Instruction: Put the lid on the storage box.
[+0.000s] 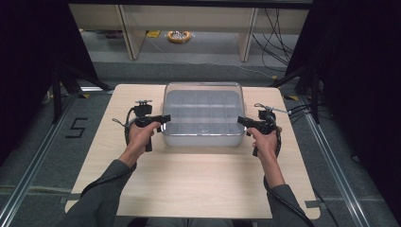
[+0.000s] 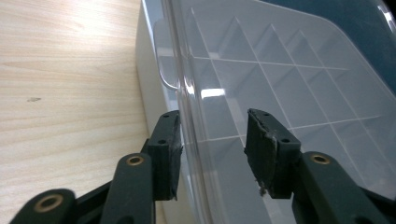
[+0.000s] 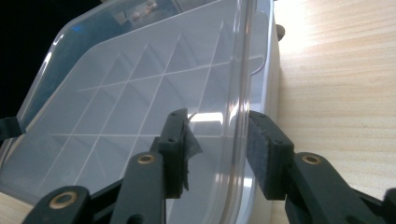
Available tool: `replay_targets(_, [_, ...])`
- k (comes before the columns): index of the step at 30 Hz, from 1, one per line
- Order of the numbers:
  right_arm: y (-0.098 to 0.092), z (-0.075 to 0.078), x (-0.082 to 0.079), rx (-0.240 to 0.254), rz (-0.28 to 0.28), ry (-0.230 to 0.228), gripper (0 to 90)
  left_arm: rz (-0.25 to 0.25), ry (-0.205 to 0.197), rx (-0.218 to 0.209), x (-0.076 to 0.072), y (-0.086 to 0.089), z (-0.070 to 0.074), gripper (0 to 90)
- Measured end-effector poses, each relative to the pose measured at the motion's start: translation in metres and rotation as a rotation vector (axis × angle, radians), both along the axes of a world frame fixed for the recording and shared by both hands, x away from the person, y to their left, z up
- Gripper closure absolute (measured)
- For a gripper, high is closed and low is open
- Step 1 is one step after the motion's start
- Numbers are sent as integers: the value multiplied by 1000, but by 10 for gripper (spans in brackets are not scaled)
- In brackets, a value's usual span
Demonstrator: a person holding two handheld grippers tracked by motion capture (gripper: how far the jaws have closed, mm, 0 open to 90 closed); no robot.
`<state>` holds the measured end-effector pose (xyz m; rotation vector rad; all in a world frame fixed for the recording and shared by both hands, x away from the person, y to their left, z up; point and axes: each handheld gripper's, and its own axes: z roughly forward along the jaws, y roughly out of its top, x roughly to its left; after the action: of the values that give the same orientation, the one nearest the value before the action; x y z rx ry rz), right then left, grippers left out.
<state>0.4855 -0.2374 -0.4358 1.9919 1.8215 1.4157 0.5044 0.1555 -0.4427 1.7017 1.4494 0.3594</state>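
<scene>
I had my left tongs [image 1: 166,118] and right tongs [image 1: 240,120] part-open astride the clear lid's [image 1: 203,101] side edges on the divided storage box [image 1: 201,138] mid-desk [image 1: 198,184], gripping nothing, so closing and lifting seemed next.
</scene>
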Motion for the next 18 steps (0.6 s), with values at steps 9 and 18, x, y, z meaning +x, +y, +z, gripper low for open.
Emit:
replay_targets(9, [0, -1, 1, 5, 7, 25, 588, 1, -1, 11, -1, -2, -5, 620])
replay_targets(18, [-5, -6, 8, -86, 41, -84, 580, 14, -1, -5, -1, -2, -6, 620])
